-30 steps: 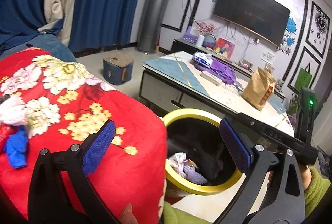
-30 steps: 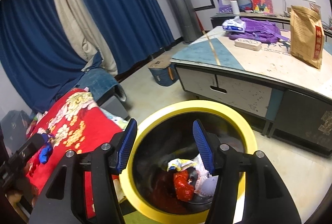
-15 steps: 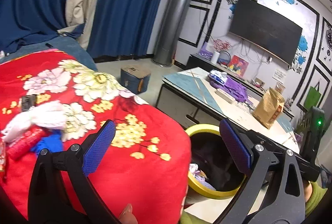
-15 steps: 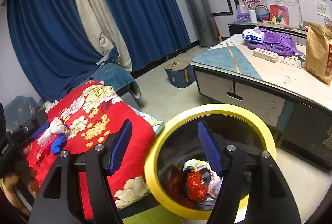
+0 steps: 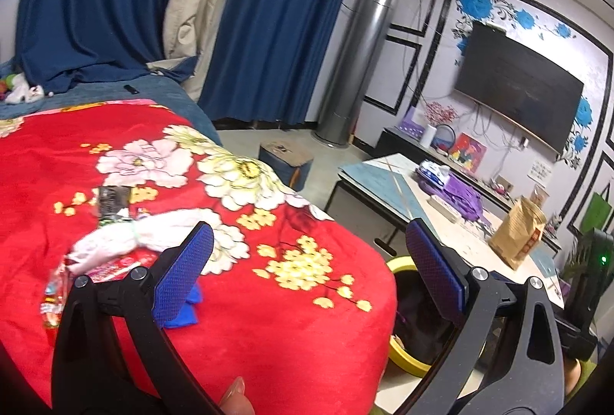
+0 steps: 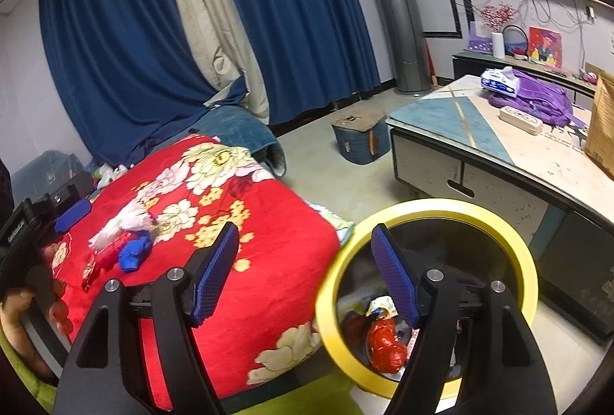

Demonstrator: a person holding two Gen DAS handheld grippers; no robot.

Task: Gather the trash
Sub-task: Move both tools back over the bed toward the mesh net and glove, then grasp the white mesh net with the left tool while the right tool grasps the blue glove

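Both my grippers, left (image 5: 307,273) and right (image 6: 307,275), gape empty, the right's jaws just widening; wrappers (image 6: 122,250) lie mid-blanket (image 6: 268,261), beside the bin (image 6: 495,219).

A home living room — wall-mounted television (image 5: 518,96), blue curtains (image 5: 276,31), coffee table (image 6: 499,154).

Trash bin (image 6: 525,261): round, yellow rim, dark inside, standing on the floor just right of the red flowered blanket (image 6: 238,223). Inside, low down: crumpled red wrapper (image 6: 385,342), bits of pale paper (image 6: 380,305) beside it.

On the blanket, left part, a loose cluster: white crumpled paper (image 5: 126,242) farthest, red wrapper (image 6: 109,255) just near of it, blue scrap (image 6: 134,253) touching its right side. A small dark packet (image 5: 111,200) lies just beyond the white paper.
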